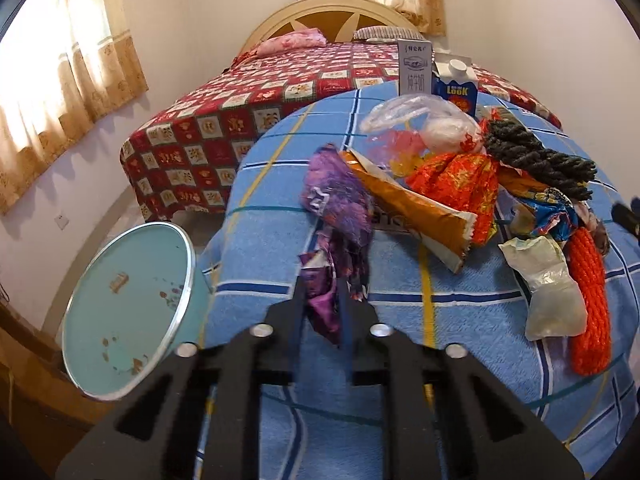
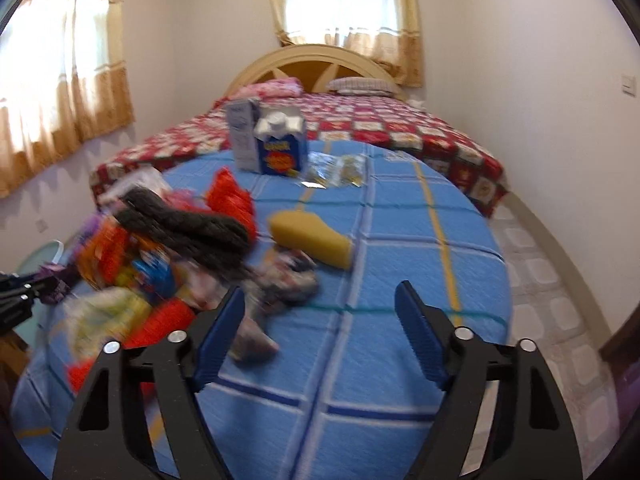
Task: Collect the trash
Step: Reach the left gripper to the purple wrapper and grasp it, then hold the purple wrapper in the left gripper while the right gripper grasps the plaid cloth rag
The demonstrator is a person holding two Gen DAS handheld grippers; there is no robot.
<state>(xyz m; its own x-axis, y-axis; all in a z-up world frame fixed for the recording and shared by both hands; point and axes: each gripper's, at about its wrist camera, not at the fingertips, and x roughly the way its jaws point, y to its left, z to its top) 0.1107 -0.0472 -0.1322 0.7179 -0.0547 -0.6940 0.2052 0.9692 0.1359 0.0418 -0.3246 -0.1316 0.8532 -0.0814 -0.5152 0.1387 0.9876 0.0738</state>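
Left wrist view: left gripper (image 1: 322, 300) jaws pinch a purple wrapper (image 1: 338, 216), bin (image 1: 120, 312) waiting leftward; right gripper (image 2: 320, 320) jaws spread.

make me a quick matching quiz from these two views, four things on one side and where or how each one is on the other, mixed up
Things:
1. purple wrapper
2. teal bin
3. blue carton
4. yellow sponge

Places or states:
A. stands upright at the far end of the table
B. lies on the blue cloth ahead of the open right hand-held gripper
C. pinched in the left hand-held gripper
D. beside the table edge, mouth tilted toward the camera

Pairs: 1-C, 2-D, 3-A, 4-B
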